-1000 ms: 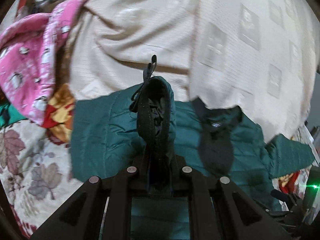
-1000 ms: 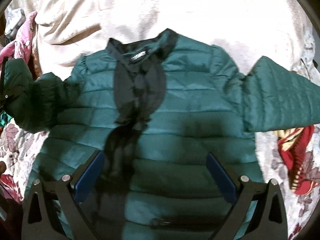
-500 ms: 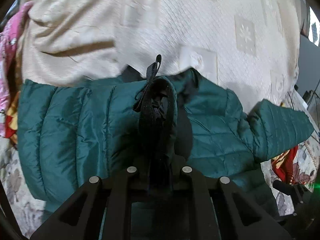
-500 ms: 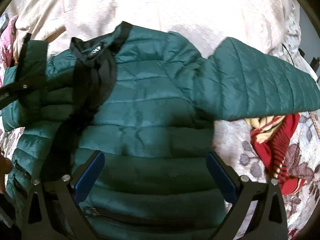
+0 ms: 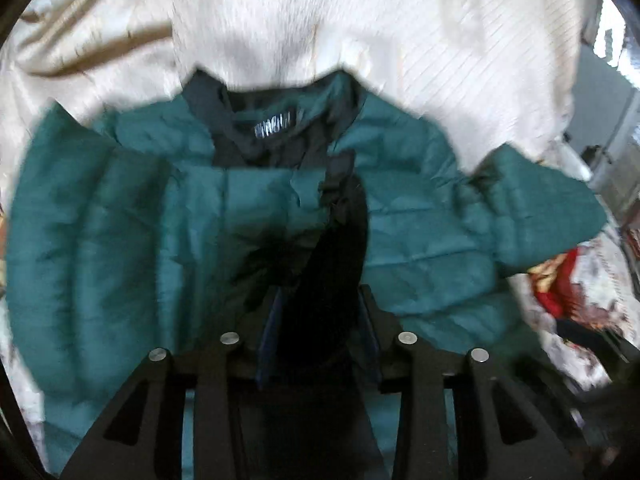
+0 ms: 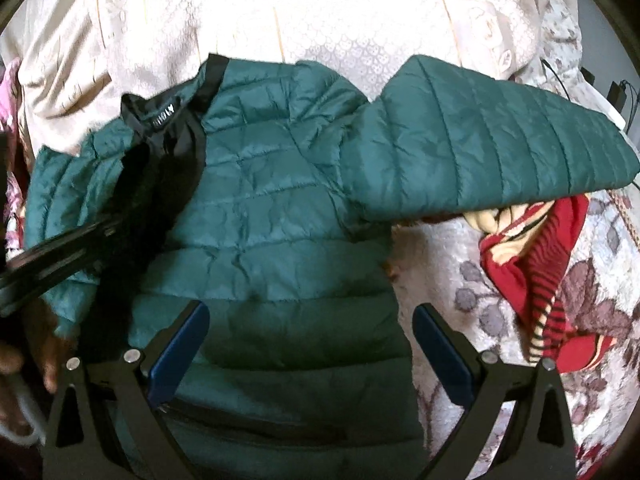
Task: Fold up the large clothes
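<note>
jacket point(image 6: 272, 200) flat on bed point(image 6: 360, 12), collar far | right sleeve point(image 6: 500, 140) axis runs sideways, right of right gripper point(image 6: 310, 344), nearer it; fingers apart, empty | left gripper point(image 5: 316, 320) clamped on left sleeve point(image 5: 320, 240), over jacket middle

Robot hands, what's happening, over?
Left gripper shut on sleeve. Right gripper open above jacket. Other sleeve spread out.

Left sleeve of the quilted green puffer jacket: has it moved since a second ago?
Yes. The left sleeve, then out at the side, now lies across the jacket's black-lined collar, carried by the left gripper.
</note>
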Action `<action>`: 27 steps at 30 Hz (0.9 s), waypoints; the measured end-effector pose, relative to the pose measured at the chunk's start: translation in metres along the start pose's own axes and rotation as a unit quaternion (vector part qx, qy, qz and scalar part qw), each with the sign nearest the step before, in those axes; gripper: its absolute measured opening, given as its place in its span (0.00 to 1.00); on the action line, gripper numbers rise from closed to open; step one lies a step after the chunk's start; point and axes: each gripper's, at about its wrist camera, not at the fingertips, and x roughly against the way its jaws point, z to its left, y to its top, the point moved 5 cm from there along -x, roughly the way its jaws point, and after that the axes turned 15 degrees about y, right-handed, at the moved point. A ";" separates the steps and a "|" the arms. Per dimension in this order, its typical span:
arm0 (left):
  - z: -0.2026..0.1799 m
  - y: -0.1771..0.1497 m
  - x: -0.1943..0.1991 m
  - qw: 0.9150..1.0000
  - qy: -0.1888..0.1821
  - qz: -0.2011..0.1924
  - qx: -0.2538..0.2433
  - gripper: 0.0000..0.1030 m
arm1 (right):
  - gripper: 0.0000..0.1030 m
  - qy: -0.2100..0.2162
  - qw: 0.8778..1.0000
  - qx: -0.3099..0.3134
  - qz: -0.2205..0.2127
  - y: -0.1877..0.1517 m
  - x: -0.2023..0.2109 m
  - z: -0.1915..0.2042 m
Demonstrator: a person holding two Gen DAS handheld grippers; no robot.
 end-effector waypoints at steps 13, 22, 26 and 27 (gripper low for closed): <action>0.145 -0.019 0.067 0.986 0.126 -0.058 0.089 0.35 | 1.00 0.064 0.998 0.025 0.000 0.031 -0.055 0.084; 0.181 -0.031 0.036 0.978 0.150 -0.026 0.140 0.35 | 0.12 0.117 0.992 0.011 0.043 0.051 -0.125 0.110; 0.186 -0.023 0.020 0.978 0.153 -0.016 0.140 0.35 | 0.10 0.053 0.995 0.084 -0.028 0.068 -0.085 0.113; 0.185 -0.021 0.016 0.978 0.153 -0.014 0.139 0.35 | 0.09 0.040 0.995 0.087 -0.040 0.073 -0.076 0.109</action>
